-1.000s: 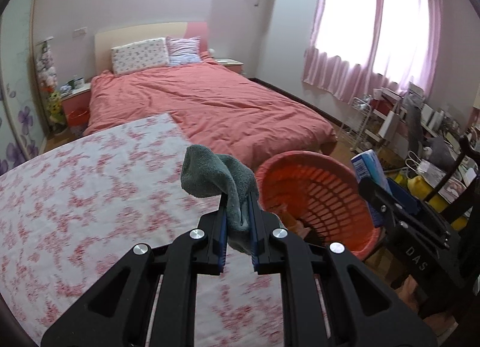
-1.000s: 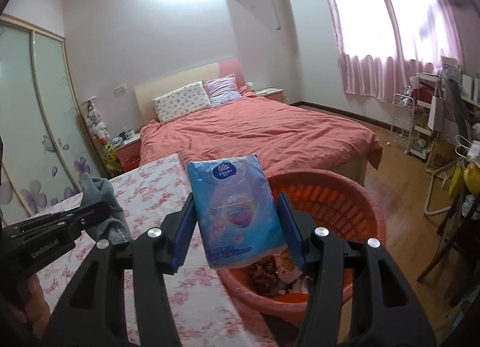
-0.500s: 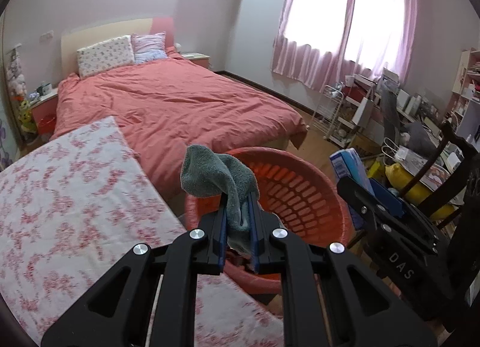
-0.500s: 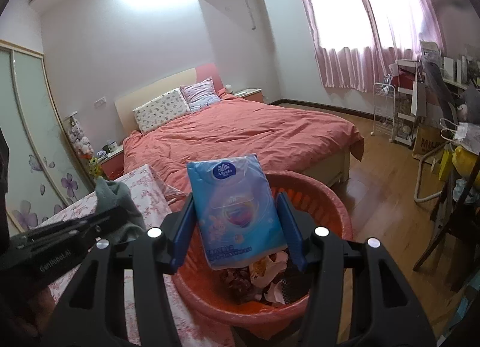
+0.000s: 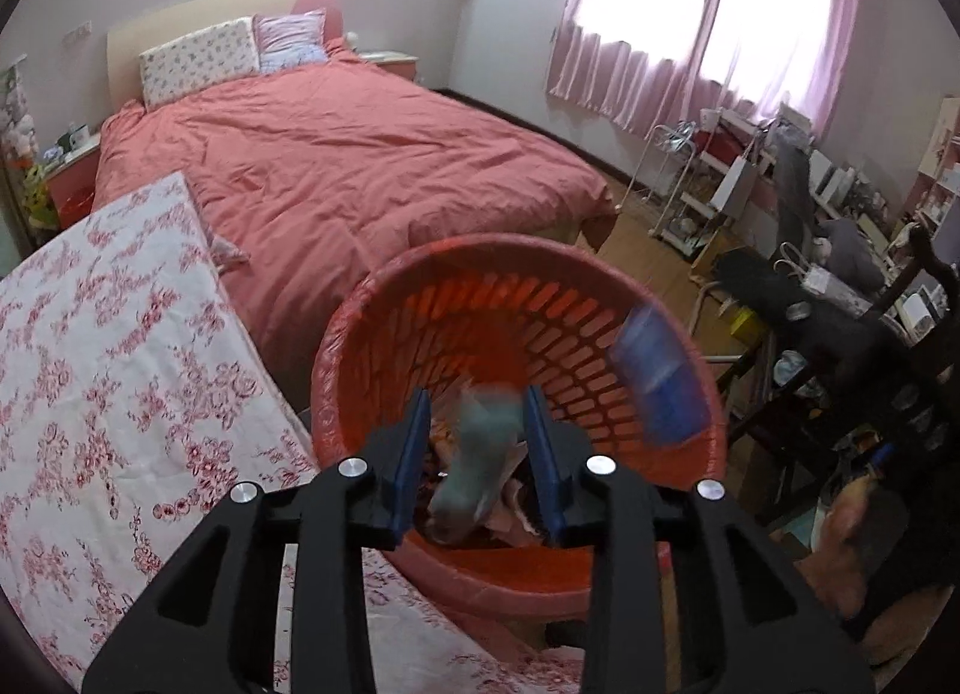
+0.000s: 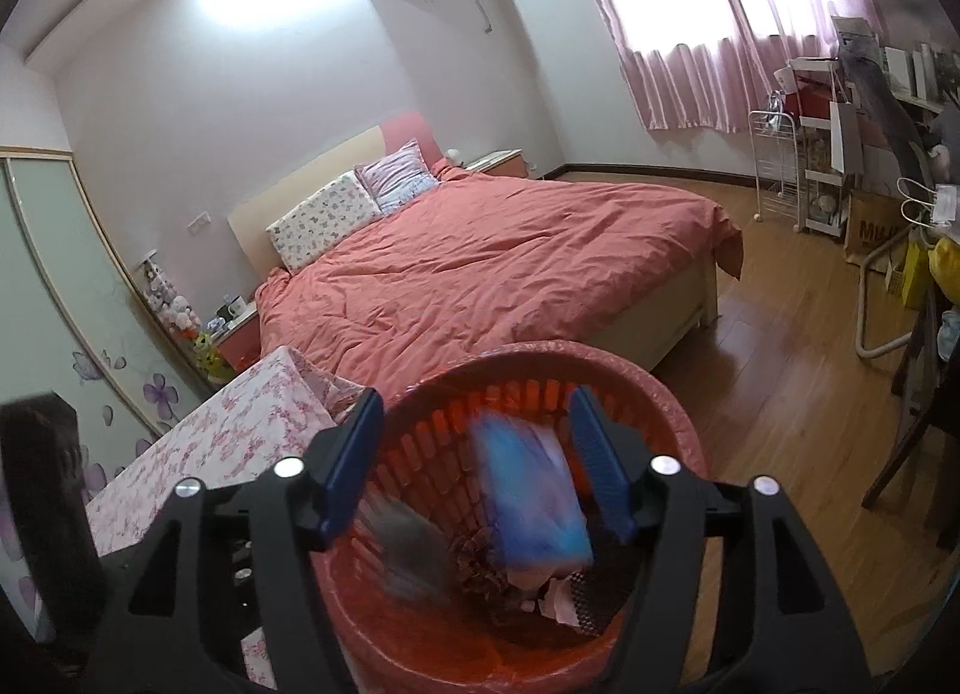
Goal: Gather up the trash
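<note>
Left tool [image 5: 477,442] opening, grey cloth sock [image 5: 480,454] slipping free between pads; right tool [image 6: 474,457] opening too, blue plastic tissue pack [image 6: 531,499] dropping (both blurred). Both over round red slatted plastic basket [image 6: 672,412]. Step: release. Next: withdraw, find remaining trash.

The orange basket [image 6: 672,424] stands open-mouthed at 6 o'clock, litter [image 6: 540,586] piled inside. Floral tabletop [image 6: 240,442] crowds 9 o'clock, bed [image 6: 480,268] blocks 12; bare floor [image 6: 780,382] lies free at 3.
</note>
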`<state>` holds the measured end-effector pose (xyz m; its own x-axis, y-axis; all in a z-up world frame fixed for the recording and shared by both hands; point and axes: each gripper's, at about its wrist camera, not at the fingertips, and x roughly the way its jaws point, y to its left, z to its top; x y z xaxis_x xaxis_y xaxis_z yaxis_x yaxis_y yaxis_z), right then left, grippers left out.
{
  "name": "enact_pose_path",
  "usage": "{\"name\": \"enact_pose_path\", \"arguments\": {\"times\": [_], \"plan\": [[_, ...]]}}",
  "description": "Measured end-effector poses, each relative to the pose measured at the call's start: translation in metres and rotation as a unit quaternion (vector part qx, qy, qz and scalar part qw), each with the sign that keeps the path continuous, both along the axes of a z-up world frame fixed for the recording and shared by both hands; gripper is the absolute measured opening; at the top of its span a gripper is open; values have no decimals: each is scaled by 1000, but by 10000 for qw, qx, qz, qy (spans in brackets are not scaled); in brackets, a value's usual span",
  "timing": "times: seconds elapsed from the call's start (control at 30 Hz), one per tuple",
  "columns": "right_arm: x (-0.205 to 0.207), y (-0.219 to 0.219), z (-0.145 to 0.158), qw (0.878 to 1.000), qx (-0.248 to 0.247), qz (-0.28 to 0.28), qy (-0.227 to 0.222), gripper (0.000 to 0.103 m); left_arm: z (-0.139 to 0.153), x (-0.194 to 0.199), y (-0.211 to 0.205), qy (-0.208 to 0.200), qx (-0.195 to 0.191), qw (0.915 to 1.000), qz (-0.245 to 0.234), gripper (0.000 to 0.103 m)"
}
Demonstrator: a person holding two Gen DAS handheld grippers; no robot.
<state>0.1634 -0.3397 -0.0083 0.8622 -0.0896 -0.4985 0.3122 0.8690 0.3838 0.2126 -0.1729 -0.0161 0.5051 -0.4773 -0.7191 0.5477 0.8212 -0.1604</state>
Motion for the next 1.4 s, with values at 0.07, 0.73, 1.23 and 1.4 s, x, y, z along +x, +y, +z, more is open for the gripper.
{"name": "enact_pose_path", "arguments": {"times": [0.07, 0.73, 1.23, 1.4], "plan": [[-5, 1, 0, 10000, -73, -48, 7, 70, -2, -1, 7, 18, 59, 9999, 107, 34], [-130, 112, 48, 9832, -1797, 101, -307, 99, 57, -122, 149, -1636, 152, 9734, 1596, 101], [-212, 178, 40, 9754, -2166, 160, -380, 99, 45, -207, 194, -1933, 173, 9404, 2793, 100], [-217, 190, 34, 9742, -2250, 68, -183, 99, 39, -220, 198, -2009, 311, 9324, 2988, 100]]}}
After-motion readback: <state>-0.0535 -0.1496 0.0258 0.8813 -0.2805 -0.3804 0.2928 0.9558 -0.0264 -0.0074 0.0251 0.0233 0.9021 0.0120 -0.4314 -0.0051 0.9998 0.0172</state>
